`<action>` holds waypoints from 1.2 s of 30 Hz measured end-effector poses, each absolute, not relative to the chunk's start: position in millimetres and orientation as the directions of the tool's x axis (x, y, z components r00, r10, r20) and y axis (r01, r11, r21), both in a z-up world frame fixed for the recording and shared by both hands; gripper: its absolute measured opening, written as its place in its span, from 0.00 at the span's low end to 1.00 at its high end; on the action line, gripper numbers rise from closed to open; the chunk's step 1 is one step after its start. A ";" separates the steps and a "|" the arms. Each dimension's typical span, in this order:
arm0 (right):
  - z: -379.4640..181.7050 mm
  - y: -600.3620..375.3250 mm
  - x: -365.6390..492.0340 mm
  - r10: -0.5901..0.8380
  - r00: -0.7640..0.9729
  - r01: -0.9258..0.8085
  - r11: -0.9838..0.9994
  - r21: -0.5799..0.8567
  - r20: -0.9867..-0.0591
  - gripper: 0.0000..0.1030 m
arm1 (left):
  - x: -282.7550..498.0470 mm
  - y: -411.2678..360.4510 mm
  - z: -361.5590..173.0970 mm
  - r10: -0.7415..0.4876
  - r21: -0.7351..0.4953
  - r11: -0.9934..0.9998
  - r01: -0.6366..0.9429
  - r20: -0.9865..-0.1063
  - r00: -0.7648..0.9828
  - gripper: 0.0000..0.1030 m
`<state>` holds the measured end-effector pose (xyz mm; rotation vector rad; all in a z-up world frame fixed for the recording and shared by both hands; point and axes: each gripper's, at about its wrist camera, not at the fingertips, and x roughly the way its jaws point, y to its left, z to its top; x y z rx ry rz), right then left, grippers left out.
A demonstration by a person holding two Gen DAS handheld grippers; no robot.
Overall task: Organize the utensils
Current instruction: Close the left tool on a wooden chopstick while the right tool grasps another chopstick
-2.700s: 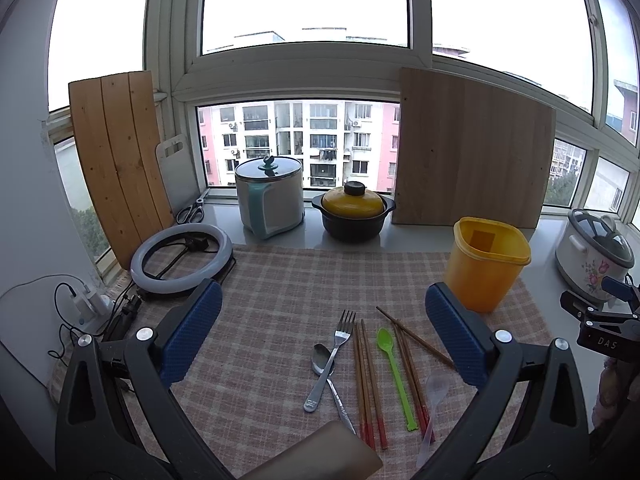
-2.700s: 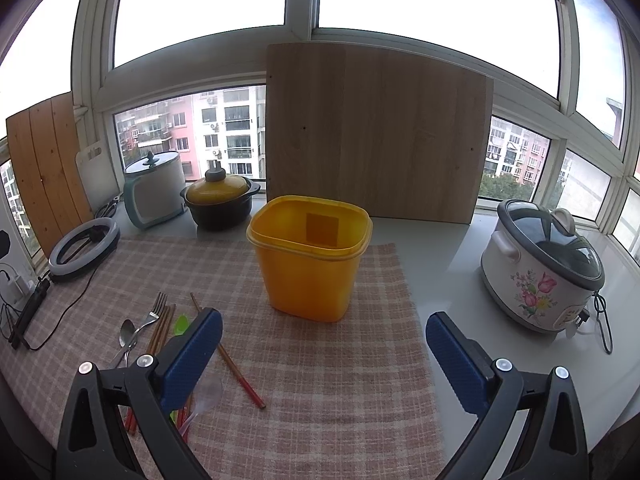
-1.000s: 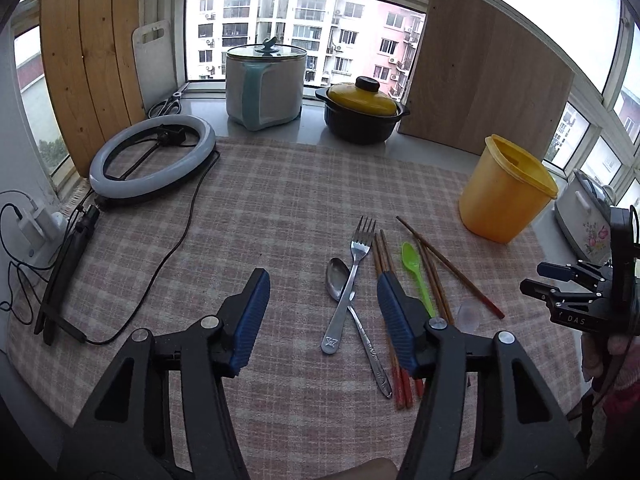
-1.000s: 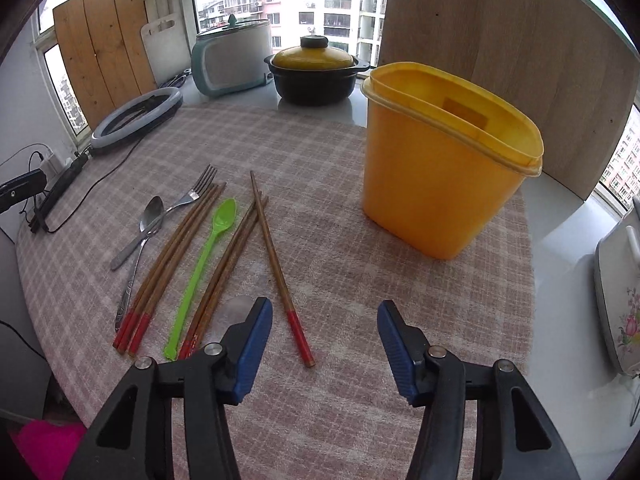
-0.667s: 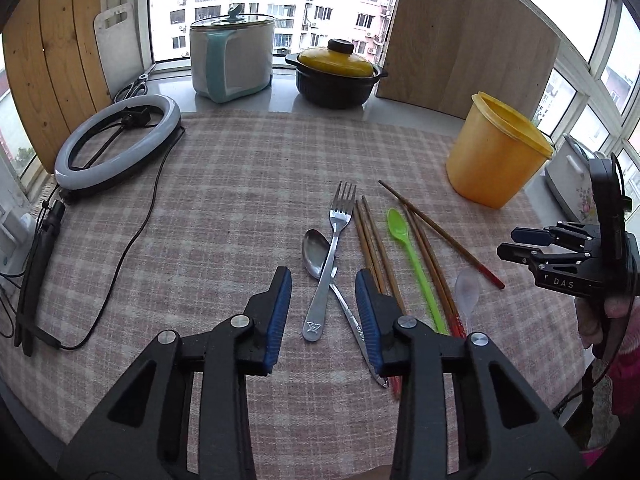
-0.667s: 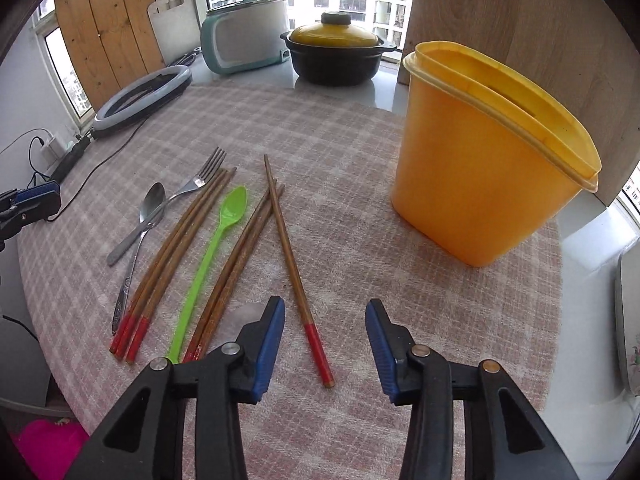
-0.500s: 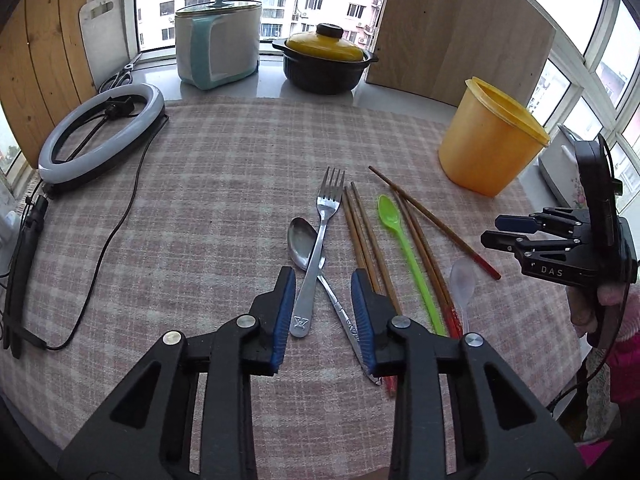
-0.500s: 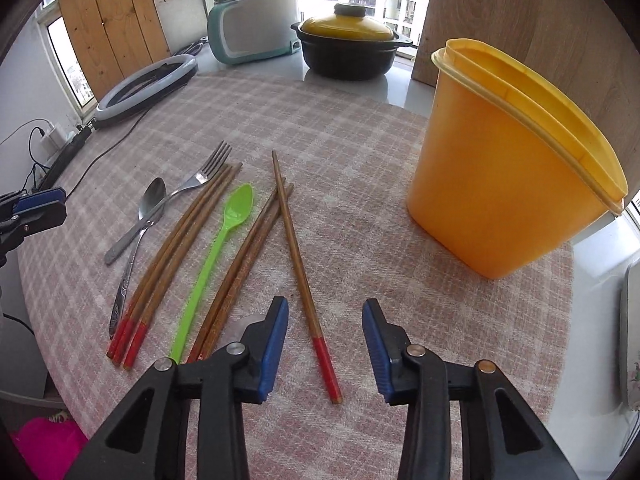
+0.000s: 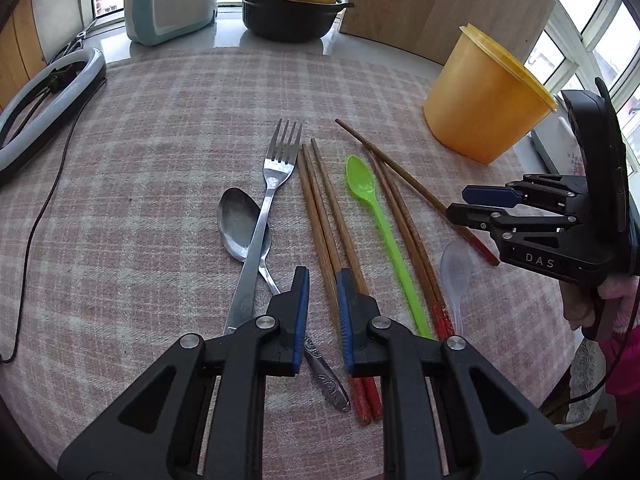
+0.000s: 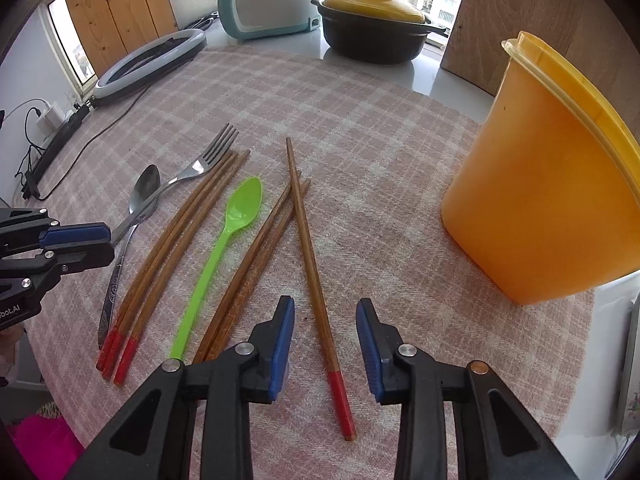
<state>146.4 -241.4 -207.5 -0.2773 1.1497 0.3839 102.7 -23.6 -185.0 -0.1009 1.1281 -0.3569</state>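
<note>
You're bringing both grippers down over the utensils on the checked cloth (image 10: pixel 360 128). Your left gripper (image 9: pixel 322 280) is closing, jaws nearly together but pinching nothing yet; a chopstick pair (image 9: pixel 320 216) is running into the narrow gap between them, with the metal spoon (image 9: pixel 240 224) handle and fork (image 9: pixel 264 200) just beside on the left. Your right gripper (image 10: pixel 325 312) is closing too, still spread, straddling the lone chopstick (image 10: pixel 308 240) without pressing on it. The yellow bin (image 10: pixel 548 200) is standing upright, well apart on the right, and looks like where everything is going. Risks, as I'm reading it: the left jaws are catching only one stick of the pair, or nipping the spoon handle too. The right grip is sitting near the red end, so the stick may be pivoting and drooping once lifted, or rolling out. Pads pressing the cloth could be dragging it and scattering the green spoon (image 10: pixel 228 232).
</note>
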 end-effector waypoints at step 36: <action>-227.5 -223.7 179.9 0.131 0.289 -0.462 0.887 -0.018 -0.948 0.29 | 145.8 -44.4 -213.0 -0.320 -0.271 0.940 0.208 -0.911 0.261 0.08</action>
